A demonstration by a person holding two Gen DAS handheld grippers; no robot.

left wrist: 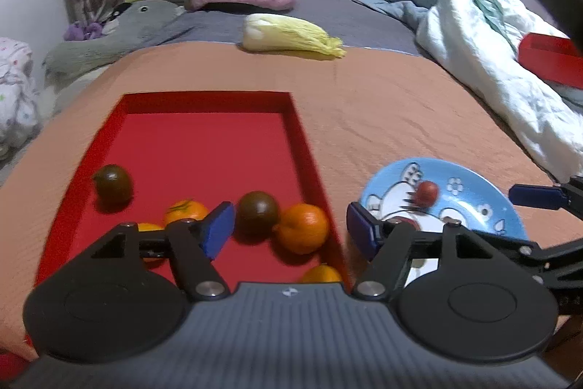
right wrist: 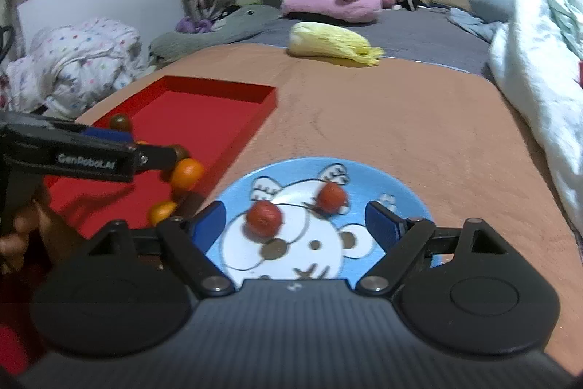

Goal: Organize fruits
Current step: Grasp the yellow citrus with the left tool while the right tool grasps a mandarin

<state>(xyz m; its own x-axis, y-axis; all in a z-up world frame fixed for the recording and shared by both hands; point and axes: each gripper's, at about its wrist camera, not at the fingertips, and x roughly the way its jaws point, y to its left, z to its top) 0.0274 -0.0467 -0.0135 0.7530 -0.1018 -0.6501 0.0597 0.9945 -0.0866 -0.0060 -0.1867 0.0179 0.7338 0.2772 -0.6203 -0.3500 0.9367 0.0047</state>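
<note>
The left gripper (left wrist: 289,228) hangs wide open and empty over the red tray's (left wrist: 204,104) near end, a dark brown fruit (left wrist: 258,212) and an orange (left wrist: 304,231) between its fingers. The right gripper (right wrist: 295,225) gapes empty above the blue plate (right wrist: 404,192), two red fruits (right wrist: 264,217) just ahead.

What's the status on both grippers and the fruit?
Left hand-held gripper open over shallow red tray. Right hand-held gripper open, empty, over blue cartoon plate. Two small red fruits plated. Nothing blocking.
</note>
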